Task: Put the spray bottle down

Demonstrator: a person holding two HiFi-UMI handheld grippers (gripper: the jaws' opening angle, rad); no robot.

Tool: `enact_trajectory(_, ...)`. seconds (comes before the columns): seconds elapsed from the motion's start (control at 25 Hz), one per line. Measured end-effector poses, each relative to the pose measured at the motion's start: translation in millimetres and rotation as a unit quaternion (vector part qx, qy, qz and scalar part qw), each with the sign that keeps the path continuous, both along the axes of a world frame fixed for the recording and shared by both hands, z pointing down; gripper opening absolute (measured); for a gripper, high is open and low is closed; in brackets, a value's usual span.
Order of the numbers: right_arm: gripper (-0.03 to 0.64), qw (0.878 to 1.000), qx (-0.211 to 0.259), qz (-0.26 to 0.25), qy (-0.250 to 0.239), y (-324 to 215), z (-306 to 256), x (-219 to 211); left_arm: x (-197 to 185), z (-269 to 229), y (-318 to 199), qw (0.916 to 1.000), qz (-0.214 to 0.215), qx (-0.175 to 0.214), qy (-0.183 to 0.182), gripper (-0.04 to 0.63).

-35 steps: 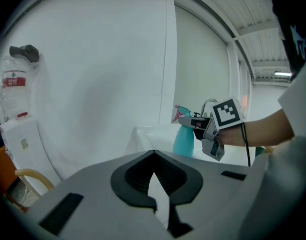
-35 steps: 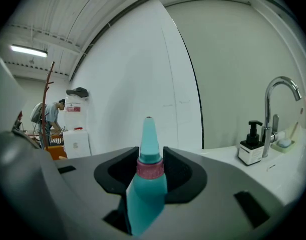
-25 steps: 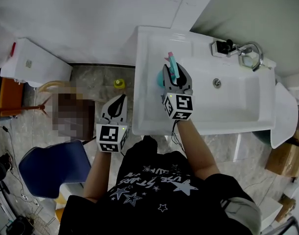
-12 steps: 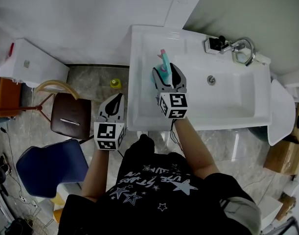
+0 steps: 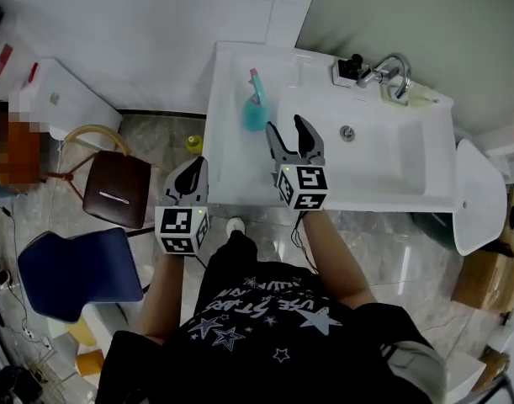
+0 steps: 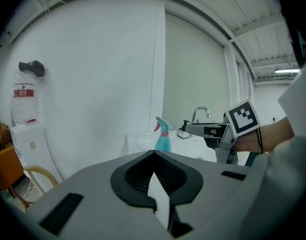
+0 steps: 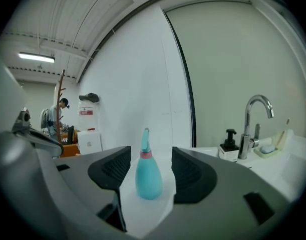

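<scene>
The teal spray bottle (image 5: 255, 108) with a pink trigger stands upright on the left ledge of the white washbasin (image 5: 227, 183). My right gripper (image 5: 287, 133) hovers over the basin's front edge, a little nearer the person than the bottle, open with nothing between its pads. In the right gripper view the spray bottle (image 7: 147, 170) shows framed between the spread jaws of the right gripper (image 7: 150, 152), apart from them. My left gripper (image 5: 196, 173) hangs left of the basin over the floor, shut and empty. The left gripper view shows the left gripper (image 6: 154, 156) with the spray bottle (image 6: 163, 138) far ahead.
A chrome faucet (image 5: 391, 70) and a black-topped soap dispenser (image 5: 351, 66) stand at the basin's back. A brown stool (image 5: 118, 194), a blue chair (image 5: 67, 272) and a white cabinet (image 5: 59, 99) stand on the floor to the left. Cardboard boxes (image 5: 484, 272) lie at the right.
The right gripper's jaws opened off the spray bottle and drew back toward the person; the bottle stays standing on the ledge. The left gripper also shifted back a little.
</scene>
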State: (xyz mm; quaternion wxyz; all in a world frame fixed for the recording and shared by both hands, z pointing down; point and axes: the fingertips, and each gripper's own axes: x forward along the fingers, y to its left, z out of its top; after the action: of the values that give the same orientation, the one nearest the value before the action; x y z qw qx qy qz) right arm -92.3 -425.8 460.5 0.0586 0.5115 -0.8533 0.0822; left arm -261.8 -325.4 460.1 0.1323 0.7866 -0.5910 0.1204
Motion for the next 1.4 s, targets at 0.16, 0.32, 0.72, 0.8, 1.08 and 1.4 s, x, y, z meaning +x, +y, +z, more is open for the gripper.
enact_trajectory(0.16, 0.204, 1.000, 0.001, 0.005, -0.005, 29, -18, 40, 33, -16, 24, 0.9998, 0.000, 0.019, -0.005, 0.015)
enact_trajectory(0.32, 0.162, 1.000, 0.008, 0.016, -0.016, 60, -33, 90, 73, -30, 53, 0.9994, 0.002, 0.035, -0.006, 0.015)
enact_trajectory(0.72, 0.014, 0.998, 0.006, 0.040, -0.038, 164, -43, 213, 167, -33, 153, 0.9991, 0.005, 0.042, -0.004, 0.015)
enact_trajectory(0.8, 0.012, 0.998, 0.001, 0.042, -0.036, 186, -41, 236, 186, -33, 174, 0.9992, 0.004, 0.040, -0.003, 0.015)
enact_trajectory(1.08, 0.012, 0.999, -0.020, 0.031, -0.019, 263, -24, 305, 245, -32, 253, 0.9994, -0.007, 0.034, 0.004, 0.015)
enact_trajectory(1.4, 0.012, 0.998, -0.050, 0.033, -0.027, 304, 1, 345, 276, -20, 318, 0.9998, -0.013, 0.012, 0.007, 0.015)
